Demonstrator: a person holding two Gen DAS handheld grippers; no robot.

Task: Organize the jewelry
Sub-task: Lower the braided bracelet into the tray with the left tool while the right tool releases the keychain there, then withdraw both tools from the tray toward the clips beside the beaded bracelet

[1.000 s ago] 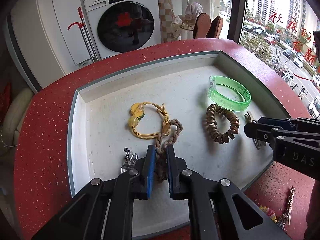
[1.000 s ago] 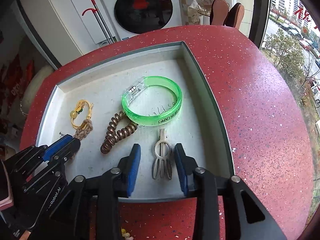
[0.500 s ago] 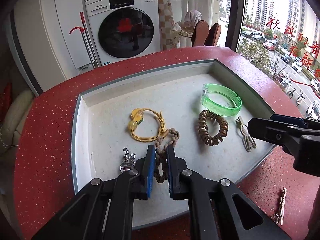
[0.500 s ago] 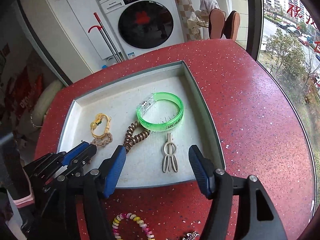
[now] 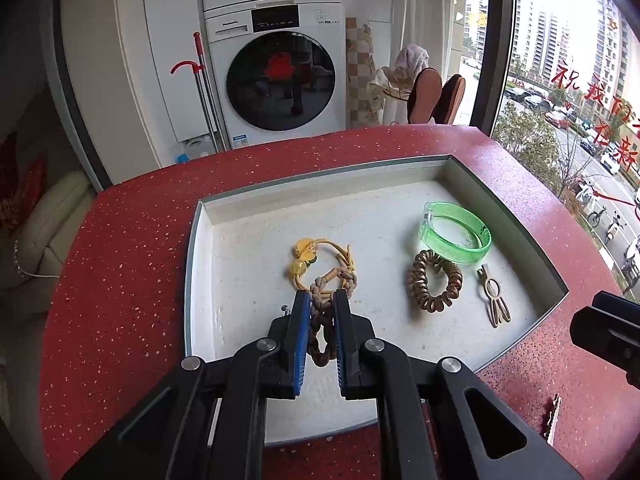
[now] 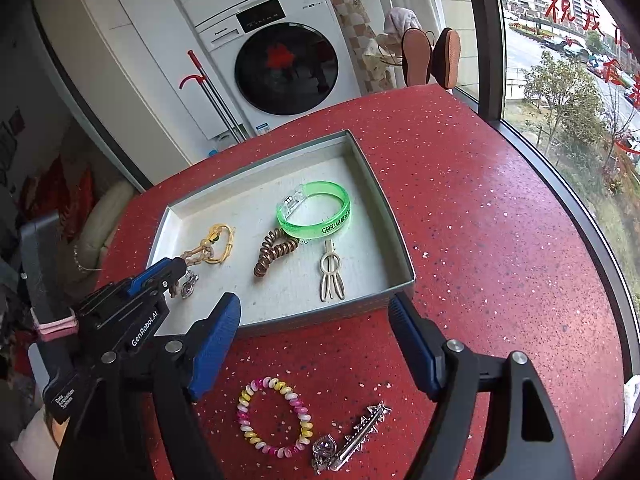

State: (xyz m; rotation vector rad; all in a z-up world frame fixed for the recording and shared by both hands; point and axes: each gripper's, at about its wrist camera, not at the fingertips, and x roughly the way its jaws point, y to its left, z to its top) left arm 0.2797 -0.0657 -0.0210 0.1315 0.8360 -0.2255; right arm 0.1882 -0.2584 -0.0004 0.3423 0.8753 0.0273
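A grey tray (image 5: 200, 280) on the red table holds a green bangle (image 5: 454, 236), a brown spiral hair tie (image 5: 434, 286), a beige hair clip (image 5: 494, 300) and a yellow cord bracelet (image 5: 316, 256). My left gripper (image 5: 323, 296) is shut on a brown braided band (image 5: 322, 328) that trails onto the yellow bracelet. My right gripper (image 6: 314, 308) hangs over the tray's near wall (image 6: 320, 320). Its jaws are opening with nothing between them. The beige hair clip (image 6: 331, 274) lies just beyond it.
On the red table (image 6: 480, 240) near the tray lie a pink-and-yellow spiral bracelet (image 6: 276, 418) and a silver spiked clip (image 6: 356, 436). A small silver charm (image 6: 188, 286) sits in the tray beside the left gripper. The table ends at a window on the right.
The right gripper opened around the beige hair clip, then drew back and up, leaving the clip in the tray. The left gripper rose a little with the braided band.
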